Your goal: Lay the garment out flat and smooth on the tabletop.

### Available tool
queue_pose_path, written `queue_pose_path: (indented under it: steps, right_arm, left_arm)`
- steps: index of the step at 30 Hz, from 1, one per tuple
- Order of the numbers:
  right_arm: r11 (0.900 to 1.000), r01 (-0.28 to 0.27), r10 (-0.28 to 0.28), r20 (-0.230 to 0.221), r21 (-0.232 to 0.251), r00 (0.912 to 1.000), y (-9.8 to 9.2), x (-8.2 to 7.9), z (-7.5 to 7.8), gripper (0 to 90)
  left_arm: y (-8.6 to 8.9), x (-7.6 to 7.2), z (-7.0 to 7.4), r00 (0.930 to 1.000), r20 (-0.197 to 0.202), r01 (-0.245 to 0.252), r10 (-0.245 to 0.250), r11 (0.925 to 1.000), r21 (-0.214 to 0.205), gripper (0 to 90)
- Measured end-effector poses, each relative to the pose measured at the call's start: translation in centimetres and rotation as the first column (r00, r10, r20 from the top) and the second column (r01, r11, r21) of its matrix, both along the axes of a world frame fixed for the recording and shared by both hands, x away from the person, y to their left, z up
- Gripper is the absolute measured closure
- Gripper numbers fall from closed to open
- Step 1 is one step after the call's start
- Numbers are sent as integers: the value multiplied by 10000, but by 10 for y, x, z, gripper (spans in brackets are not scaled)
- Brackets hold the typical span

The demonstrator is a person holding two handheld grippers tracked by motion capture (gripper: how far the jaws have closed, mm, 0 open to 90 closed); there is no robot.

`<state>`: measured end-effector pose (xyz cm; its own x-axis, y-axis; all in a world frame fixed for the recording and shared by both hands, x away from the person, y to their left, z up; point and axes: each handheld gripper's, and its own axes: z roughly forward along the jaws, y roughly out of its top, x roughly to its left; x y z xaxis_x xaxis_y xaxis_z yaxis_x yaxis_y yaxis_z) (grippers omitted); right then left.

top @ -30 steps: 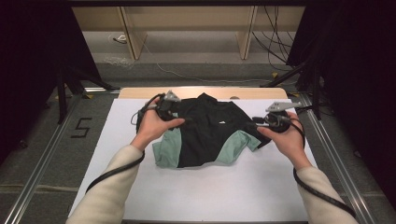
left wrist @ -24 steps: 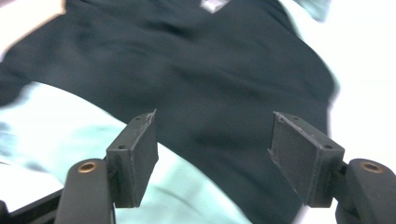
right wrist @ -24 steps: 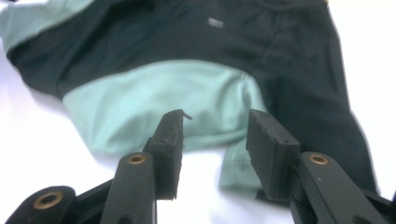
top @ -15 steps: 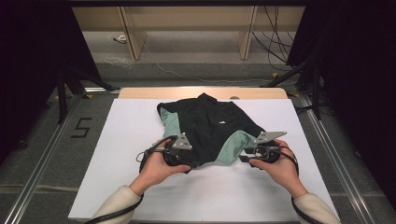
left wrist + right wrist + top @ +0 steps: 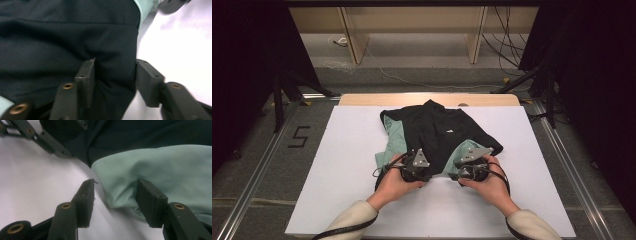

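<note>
**Near hem being taken at two points**

While the black and mint shirt (image 5: 437,137) is lying crumpled on the white desk (image 5: 337,165), toward its far middle, its near edge is being approached by both claws. Soft, light cloth is being dealt with, so sagging and sliding are to be expected; hold is best taken at the hem, well apart. The left claw (image 5: 113,82) has just been closing, and a fold of black cloth is being straddled, not yet visibly pinched. The right claw (image 5: 115,202) has just been opening, half spread, and a mint fold (image 5: 155,170) is being bracketed between its jaws without being clamped.
</note>
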<state>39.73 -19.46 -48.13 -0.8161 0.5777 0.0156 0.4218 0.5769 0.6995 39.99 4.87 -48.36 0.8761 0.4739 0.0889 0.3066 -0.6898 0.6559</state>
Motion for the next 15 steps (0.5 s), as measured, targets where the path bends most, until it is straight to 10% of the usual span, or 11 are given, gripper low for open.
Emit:
queue_pose_path:
  steps: [8, 15]
  right_arm:
    - [9967, -141, 150, 110, -798, 9998, 8, 8, 0, 812]
    - [9988, -369, 362, -208, -330, 9991, -4, 1, 19, 840]
  left_arm:
    - [-1, 3, 2, 9993, -228, -311, 308, 9994, -121, 830]
    - [4, -10, 28, 9987, -422, -300, 284, 9988, -374, 847]
